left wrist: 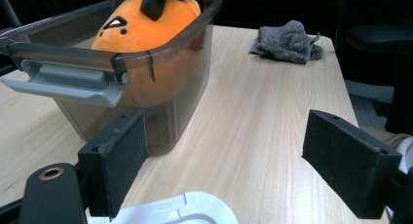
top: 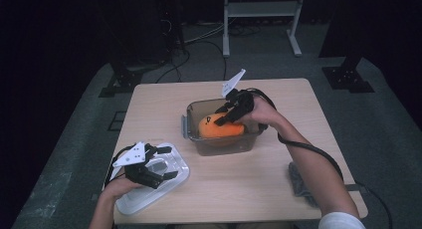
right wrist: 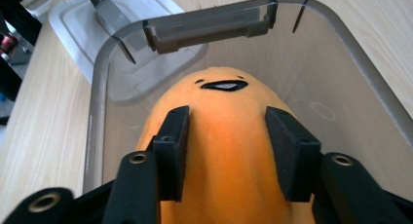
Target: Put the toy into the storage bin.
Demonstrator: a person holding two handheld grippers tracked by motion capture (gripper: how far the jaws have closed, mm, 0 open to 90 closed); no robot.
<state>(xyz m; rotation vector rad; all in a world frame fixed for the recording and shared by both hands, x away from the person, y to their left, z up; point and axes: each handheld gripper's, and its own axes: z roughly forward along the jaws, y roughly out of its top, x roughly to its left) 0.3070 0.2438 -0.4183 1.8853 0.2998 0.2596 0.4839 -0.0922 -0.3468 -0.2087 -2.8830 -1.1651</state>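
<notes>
Plush toy [top: 221,128] is sitting in the bin [top: 191,134] mid-table, right gripper [top: 226,114] reaching into it with jaws either side of the toy, lid [top: 174,181] lying front-left under the left gripper [top: 166,163], cloth [top: 297,181] lying front-right.

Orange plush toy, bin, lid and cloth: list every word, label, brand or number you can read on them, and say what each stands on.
None: no readable text anywhere.
Orange plush toy: a stitched face, no letters.
Clear bin and its grey latch: no label in view.
White lid: raised shapes, too blurred to tell if any are lettering.
Grey cloth: plain.
</notes>
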